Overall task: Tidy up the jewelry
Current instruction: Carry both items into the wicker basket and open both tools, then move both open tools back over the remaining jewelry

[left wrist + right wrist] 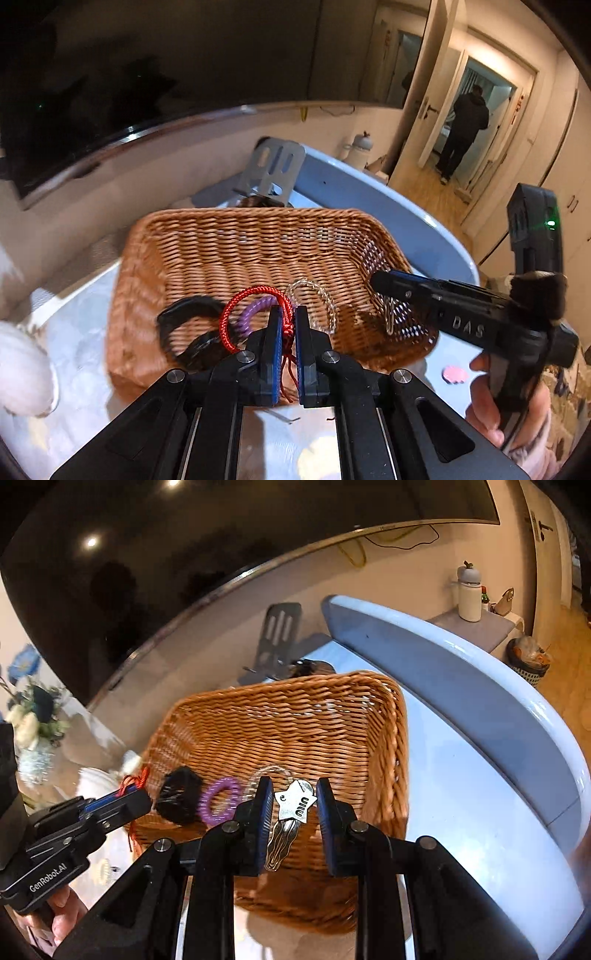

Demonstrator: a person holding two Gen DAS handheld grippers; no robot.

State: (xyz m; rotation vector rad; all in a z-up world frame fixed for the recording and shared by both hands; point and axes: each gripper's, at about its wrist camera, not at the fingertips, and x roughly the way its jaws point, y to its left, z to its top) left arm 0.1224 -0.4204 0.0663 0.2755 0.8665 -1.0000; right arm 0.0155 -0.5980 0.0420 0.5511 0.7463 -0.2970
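A wicker basket [207, 254] [332, 734] sits on the pale tabletop. My left gripper [289, 314] is shut on a red cord bracelet [236, 314] and holds it over the basket's near side. Inside lie a black hair tie [184, 317] [179, 797], a purple coil tie [255, 308] [218, 805] and a clear beaded bracelet [325, 299] [258, 775]. My right gripper [294, 797] is open over the basket, and a silver star-shaped hair clip [291, 808] hangs between its fingers, close to the left one. That gripper [384, 280] reaches in from the right in the left wrist view.
A blue raised rim [461, 672] curves around the table's right side. A grey metal stand [273, 166] and a dark TV screen [110, 74] are behind the basket. White flowers [33, 720] stand at left. A pink piece [456, 373] lies right of the basket.
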